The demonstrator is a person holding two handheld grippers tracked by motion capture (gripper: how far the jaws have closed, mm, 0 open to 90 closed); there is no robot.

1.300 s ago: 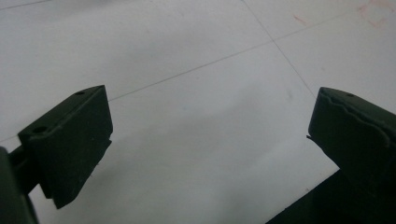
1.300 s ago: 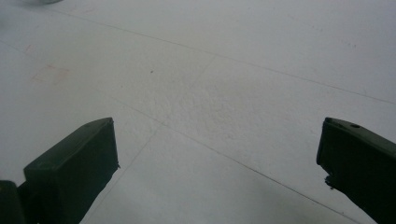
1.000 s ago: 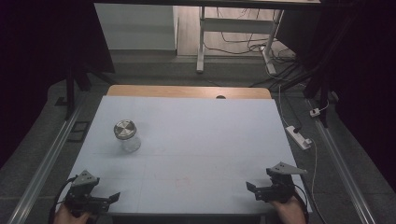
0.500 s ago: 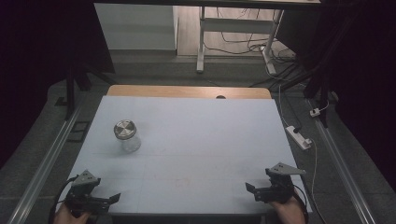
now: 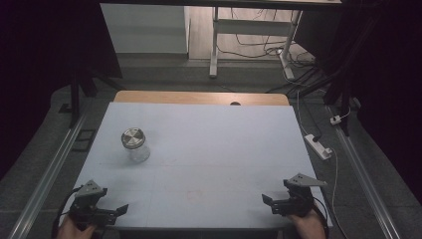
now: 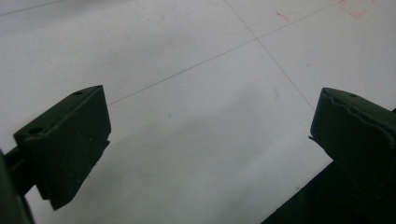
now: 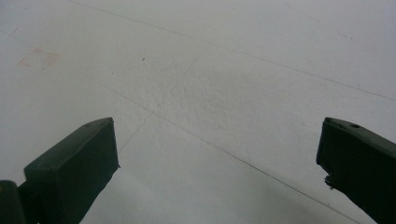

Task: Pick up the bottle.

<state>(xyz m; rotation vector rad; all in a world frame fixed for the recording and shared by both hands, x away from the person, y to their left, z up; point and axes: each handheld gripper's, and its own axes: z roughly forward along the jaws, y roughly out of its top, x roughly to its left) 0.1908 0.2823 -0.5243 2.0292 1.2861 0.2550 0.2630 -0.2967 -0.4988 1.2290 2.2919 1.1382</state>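
Jaws of the left gripper (image 5: pixel 113 211) stood wide apart at the tabletop's (image 5: pixel 214 149) near left corner, holding nothing, with bare white surface between them in the left gripper view. The right gripper (image 5: pixel 271 203) sat at the near right corner, equally wide and empty. The jar (image 5: pixel 135 144), lidded in metal, stood upright on the left side, well apart from both.
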